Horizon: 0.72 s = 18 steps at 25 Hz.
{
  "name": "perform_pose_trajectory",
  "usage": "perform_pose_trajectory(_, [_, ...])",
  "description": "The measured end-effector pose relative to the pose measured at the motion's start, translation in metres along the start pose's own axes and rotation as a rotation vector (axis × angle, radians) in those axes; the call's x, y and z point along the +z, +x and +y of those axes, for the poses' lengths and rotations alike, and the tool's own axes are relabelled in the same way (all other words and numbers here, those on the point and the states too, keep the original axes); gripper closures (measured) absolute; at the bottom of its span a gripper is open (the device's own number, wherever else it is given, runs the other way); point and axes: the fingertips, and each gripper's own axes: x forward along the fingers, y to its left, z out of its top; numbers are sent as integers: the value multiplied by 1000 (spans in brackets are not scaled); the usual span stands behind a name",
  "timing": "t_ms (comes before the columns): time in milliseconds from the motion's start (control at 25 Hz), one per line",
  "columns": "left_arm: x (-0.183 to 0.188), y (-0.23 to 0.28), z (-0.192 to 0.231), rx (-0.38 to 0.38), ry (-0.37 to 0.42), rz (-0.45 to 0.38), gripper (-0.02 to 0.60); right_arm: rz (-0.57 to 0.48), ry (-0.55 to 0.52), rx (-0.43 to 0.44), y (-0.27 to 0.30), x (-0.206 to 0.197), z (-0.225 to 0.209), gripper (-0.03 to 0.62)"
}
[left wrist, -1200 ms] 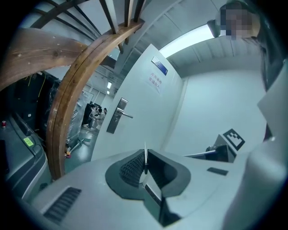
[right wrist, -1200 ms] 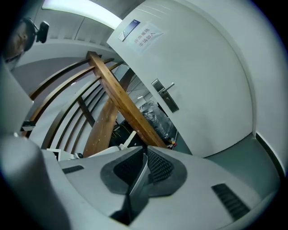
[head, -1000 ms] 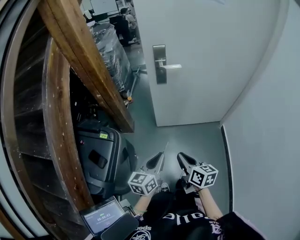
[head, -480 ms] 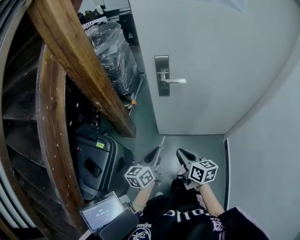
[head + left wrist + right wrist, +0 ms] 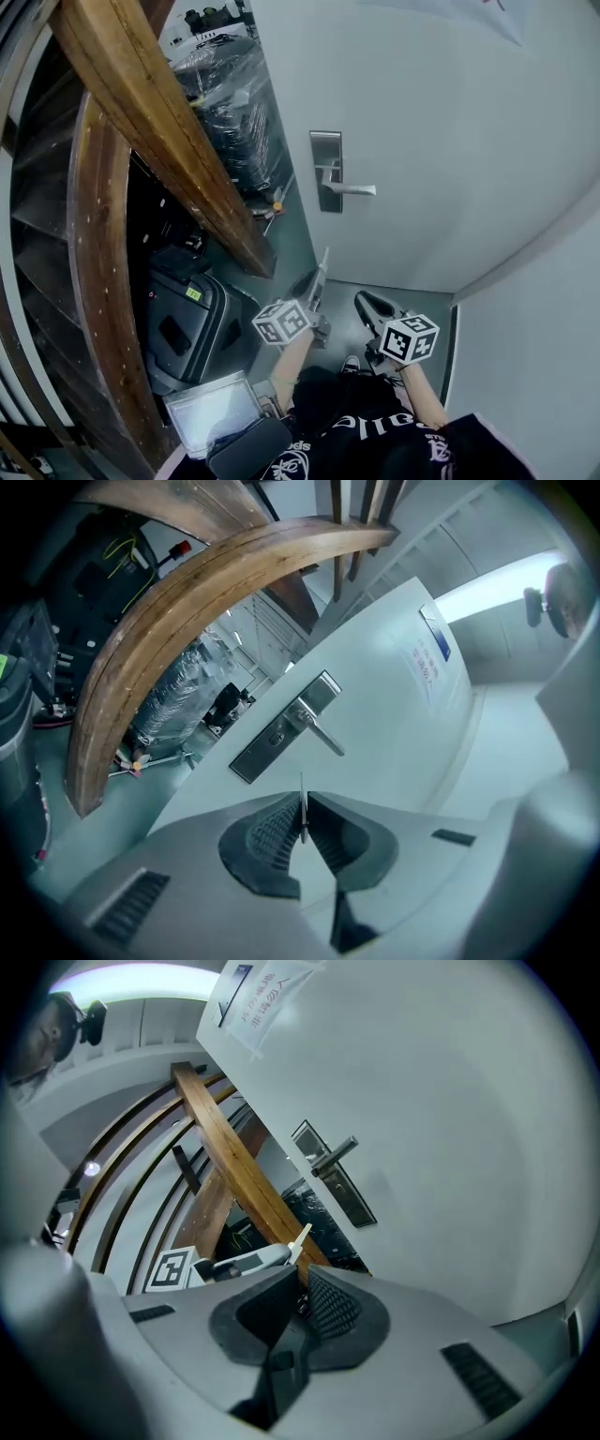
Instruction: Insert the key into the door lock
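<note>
Both grippers hang low, well short of the far door (image 5: 441,131). The left gripper (image 5: 302,829) pinches the key (image 5: 302,803) blade-outward; the right gripper (image 5: 298,1302) is pressed together on nothing (spare for now). Lift the key toward the lock plate (image 5: 325,172), aim below the handle (image 5: 353,189), and square the blade before pushing.

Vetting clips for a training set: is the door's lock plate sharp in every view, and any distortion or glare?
Head view: lock plate sharp, wooden beam bowed by the wide lens. Left gripper view: heavy fisheye, dark corners, light strip blown out upper right, key edge-on as a thin sliver. Right gripper view: plate small but legible, corners vignetted.
</note>
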Motion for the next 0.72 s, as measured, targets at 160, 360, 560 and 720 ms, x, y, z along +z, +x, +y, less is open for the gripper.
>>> perform_pose_trajectory(160, [13,37,8,-15,-118,-32,557,14,13,14,7,7,-11,553])
perform_pose_trajectory(360, [31,73,21,-43,-252,-62,557,4,28,3,16,16,-21,551])
perform_pose_trajectory(560, [39,97,34,-52,-313,-46,557,-20,24,-29,30,32,-27,553])
perform_pose_trajectory(720, [47,117,39,-79,-363,-34,557,-47,30,-50,44,45,-28,553])
